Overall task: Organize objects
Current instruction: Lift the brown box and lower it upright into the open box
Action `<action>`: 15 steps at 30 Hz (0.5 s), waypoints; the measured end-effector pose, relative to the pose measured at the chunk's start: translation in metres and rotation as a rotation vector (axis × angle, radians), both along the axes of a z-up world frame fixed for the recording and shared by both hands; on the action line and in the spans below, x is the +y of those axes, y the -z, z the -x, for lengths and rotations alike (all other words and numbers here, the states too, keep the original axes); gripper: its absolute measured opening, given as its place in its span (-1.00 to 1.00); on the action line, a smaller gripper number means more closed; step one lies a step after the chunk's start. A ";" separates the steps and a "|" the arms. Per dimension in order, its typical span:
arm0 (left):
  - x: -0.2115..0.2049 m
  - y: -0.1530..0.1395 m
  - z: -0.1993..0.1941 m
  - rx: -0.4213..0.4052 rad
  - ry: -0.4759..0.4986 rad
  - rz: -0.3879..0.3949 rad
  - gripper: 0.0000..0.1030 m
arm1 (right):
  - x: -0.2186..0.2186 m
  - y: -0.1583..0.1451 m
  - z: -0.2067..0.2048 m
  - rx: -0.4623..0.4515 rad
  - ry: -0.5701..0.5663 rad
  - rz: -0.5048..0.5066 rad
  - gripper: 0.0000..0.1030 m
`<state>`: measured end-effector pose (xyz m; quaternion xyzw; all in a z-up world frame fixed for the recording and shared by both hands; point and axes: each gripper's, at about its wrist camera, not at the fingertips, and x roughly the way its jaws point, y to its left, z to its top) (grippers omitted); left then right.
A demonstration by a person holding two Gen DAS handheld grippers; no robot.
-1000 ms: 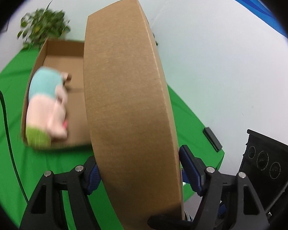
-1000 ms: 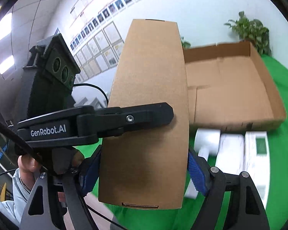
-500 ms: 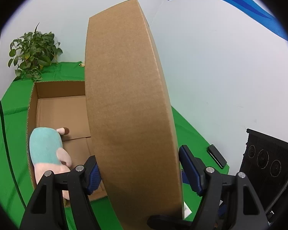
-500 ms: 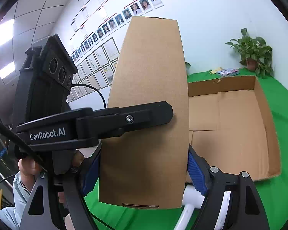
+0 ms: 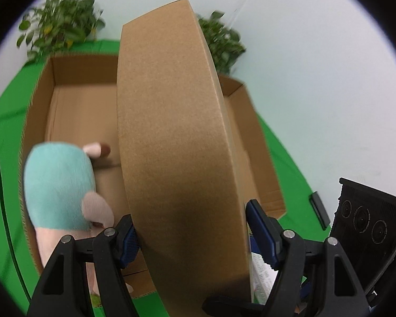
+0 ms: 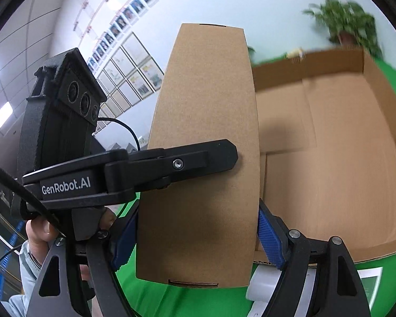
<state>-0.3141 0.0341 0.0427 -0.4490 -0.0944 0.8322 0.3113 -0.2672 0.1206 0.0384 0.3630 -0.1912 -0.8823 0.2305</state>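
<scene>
Cardboard box (image 5: pixel 177 137) clamped between left gripper (image 5: pixel 190 227) and right gripper (image 6: pixel 198 227).

hidden: closed cardboard box (image 5: pixel 177 142) blocks middle of open carton (image 5: pixel 240 137) | cut off: plush toy (image 5: pixel 58 190) lower body behind left gripper (image 5: pixel 190 233) | blurred: potted plants (image 6: pixel 348 23)

left tool (image 5: pixel 188 232) – clamped, pitched downward | right tool (image 6: pixel 198 233) – clamped, pitched downward
</scene>
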 end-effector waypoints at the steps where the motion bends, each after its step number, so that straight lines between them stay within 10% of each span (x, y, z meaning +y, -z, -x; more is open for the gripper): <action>1: 0.001 0.007 0.004 -0.017 -0.001 0.007 0.39 | 0.001 0.008 0.006 -0.017 -0.001 0.008 0.50; 15: -0.004 0.025 0.025 -0.060 -0.055 0.013 0.42 | 0.008 0.049 0.064 -0.087 0.001 0.057 0.48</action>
